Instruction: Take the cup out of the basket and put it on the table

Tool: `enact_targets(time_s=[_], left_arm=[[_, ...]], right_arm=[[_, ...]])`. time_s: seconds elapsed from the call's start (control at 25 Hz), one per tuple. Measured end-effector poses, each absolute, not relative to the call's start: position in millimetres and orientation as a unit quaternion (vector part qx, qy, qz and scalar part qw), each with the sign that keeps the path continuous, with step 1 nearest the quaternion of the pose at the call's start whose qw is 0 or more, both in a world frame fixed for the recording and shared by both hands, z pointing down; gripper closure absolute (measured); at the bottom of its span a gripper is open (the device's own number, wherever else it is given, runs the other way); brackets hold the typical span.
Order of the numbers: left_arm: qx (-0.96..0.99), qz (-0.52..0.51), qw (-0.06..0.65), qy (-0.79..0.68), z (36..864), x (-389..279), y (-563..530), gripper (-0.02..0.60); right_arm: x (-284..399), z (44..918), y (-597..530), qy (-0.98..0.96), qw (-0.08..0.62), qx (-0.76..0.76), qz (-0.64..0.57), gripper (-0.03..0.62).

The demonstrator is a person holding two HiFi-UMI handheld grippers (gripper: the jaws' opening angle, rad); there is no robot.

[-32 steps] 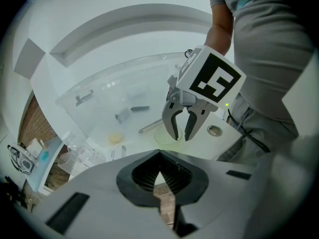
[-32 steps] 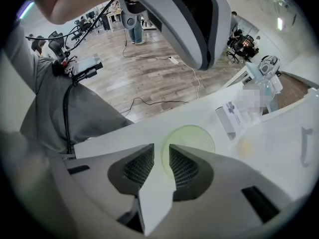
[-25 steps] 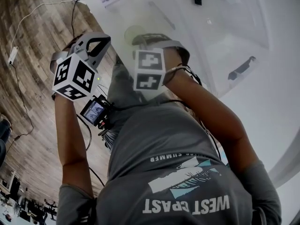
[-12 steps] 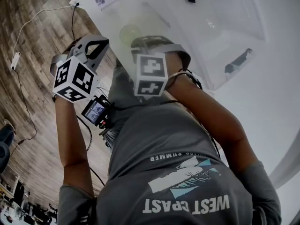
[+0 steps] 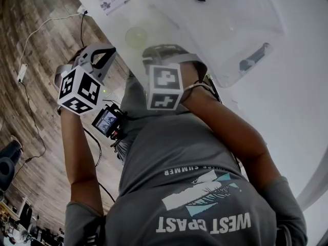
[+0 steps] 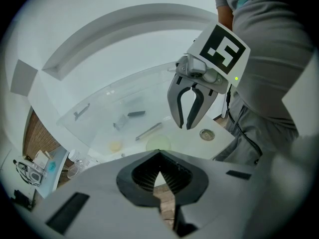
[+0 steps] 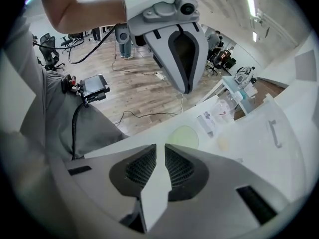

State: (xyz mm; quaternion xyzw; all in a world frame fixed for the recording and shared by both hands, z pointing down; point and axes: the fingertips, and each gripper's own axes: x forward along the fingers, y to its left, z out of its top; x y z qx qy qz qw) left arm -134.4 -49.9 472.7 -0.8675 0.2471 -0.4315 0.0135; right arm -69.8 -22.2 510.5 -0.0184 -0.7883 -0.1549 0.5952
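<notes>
Both tools are over the desk (image 5: 287,111) edge, pointing down, and neither holds anything.
- Left tool (image 6: 159,154): jaws closed, tips touching, empty.
- Right tool (image 7: 160,148): jaws a narrow slit apart, only desk showing through the gap.
- Cup (image 5: 136,36): pale green and round, seen from above. It sits on the desk side near the edge, ahead of both tools, with neither touching it.
- Basket (image 5: 266,29): a clear bin further in on the desk, with a few small dark items inside. The cup is by its near corner. I can't tell whether it is inside the wall or just outside.
- A small screen unit (image 5: 107,121) hangs at the person's waist, with wood floor (image 5: 36,86) below.
</notes>
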Motion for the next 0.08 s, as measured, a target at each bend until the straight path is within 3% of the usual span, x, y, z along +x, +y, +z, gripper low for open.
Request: enact_targets(time_s=[0.08], left_arm=[[-0.867, -0.434, 0.012, 0.247, 469.6, -133.9, -48.6, 0.574]], right_arm=[[-68.9, 504.8, -20.4, -0.79, 0.593, -0.019, -0.155, 0.533]])
